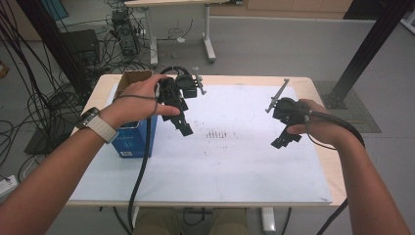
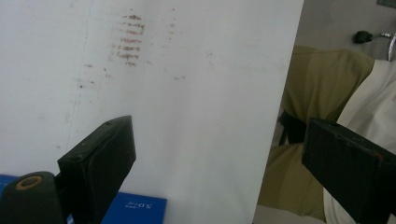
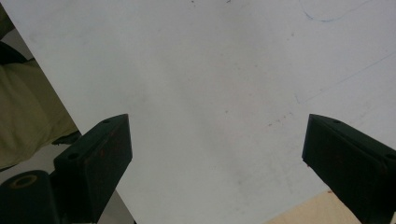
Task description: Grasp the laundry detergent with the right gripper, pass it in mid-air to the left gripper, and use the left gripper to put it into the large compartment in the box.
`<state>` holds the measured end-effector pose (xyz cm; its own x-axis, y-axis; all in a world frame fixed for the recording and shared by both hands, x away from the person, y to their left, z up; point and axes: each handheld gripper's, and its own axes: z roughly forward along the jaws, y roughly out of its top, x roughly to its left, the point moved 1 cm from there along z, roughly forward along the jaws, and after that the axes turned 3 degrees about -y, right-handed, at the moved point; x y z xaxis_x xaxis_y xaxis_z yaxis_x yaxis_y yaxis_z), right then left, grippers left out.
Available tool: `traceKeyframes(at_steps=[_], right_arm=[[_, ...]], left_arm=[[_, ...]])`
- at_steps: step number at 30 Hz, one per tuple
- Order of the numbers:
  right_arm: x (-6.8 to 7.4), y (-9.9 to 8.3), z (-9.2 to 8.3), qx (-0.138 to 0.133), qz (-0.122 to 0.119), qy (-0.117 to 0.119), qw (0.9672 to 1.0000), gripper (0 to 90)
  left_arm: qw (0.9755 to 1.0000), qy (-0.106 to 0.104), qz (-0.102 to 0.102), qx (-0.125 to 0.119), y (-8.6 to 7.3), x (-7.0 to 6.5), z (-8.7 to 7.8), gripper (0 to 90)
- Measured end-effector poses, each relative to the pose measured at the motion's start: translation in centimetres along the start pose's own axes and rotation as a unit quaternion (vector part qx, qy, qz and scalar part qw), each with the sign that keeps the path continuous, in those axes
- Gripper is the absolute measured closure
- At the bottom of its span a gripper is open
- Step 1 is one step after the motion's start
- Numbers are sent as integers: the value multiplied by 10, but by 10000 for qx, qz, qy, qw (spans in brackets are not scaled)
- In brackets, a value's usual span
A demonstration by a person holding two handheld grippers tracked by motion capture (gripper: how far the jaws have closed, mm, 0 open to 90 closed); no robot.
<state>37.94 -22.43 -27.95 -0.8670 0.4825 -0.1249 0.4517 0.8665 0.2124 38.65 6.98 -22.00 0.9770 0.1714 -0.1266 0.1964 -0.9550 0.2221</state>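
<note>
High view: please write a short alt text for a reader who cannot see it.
A person holds the left gripper and the right gripper, both open and empty, above a white sheet on a table. A blue box stands beside the left hand.

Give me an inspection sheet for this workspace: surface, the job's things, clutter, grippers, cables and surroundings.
Surface: white sheet covering the wooden table, with a patch of reddish-brown smudges mid-sheet.
Job's things: blue box at the left edge, beside the left hand; open cardboard box behind it.
Clutter: nothing seen.
Grippers: left gripper open, nothing between its fingers; right gripper open, nothing between its fingers, above the sheet.
Cables: one trails from each gripper; a tangle of cables on the floor at left.
Surroundings: grey floor, another table's legs behind.
</note>
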Motion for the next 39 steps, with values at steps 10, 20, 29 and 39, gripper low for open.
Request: traceKeyframes(at_steps=[10,20,29,39], right_arm=[[1,0,1,-3,12,-2,10000,83],[1,1,1,-25,5,-7,10000,82],[1,6,1,-37,-21,-5,10000,82],[3,5,1,-36,-32,-2,10000,81]], left_arm=[[9998,-74,159,33,5,-7,14,102],[9998,-93,199,-6,9,-10,18,102],[9998,-75,150,-57,6,-10,17,103],[9999,-53,97,-80,4,-10,17,103]])
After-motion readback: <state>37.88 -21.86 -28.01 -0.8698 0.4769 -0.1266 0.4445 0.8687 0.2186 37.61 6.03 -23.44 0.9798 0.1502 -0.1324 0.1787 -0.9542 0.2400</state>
